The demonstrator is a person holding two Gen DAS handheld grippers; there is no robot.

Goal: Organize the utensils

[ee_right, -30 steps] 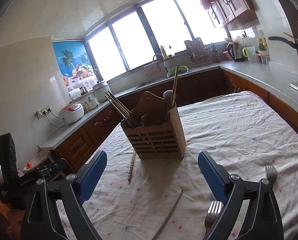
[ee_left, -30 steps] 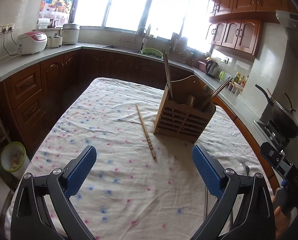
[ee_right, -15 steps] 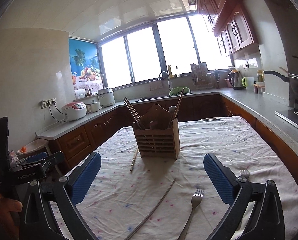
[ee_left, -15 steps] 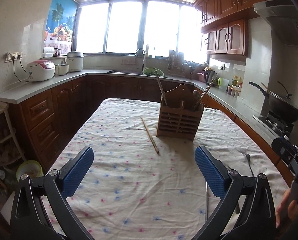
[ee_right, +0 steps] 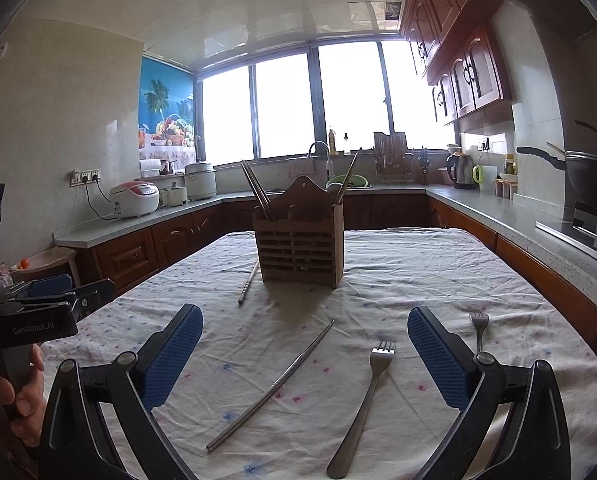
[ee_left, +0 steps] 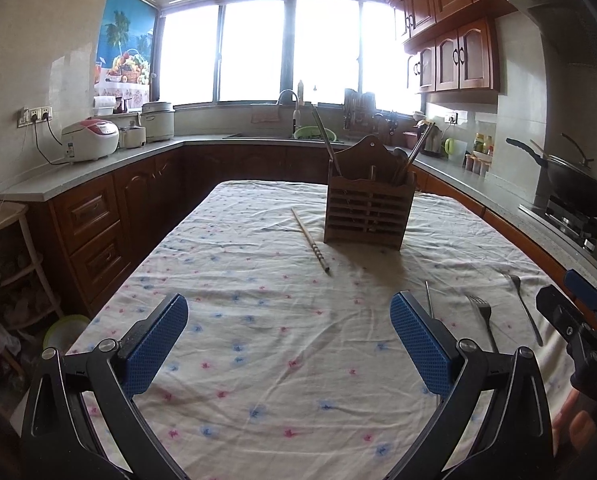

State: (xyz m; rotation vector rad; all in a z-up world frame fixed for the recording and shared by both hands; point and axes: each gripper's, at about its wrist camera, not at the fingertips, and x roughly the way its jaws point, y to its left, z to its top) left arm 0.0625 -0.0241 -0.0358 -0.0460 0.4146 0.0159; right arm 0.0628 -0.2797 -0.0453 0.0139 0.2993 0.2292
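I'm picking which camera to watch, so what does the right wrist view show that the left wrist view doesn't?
Only the right wrist view shows the whole silver metal chopstick and the person's left hand on its handle. Only the left wrist view shows the white bin on the floor. Both show the slatted wooden utensil holder, the brown wooden chopstick beside it, two steel forks on the floral tablecloth, and open, empty grippers, left and right.

Only one piece of lettering could be read: "GenRobot.AI", printed in pale letters on the black plastic body of the left handheld gripper (ee_right: 44,326), seen in the right wrist view far to the left of the right gripper's fingers. No other text, label or number was legible; small labels on the distant counter appliances were too blurred.
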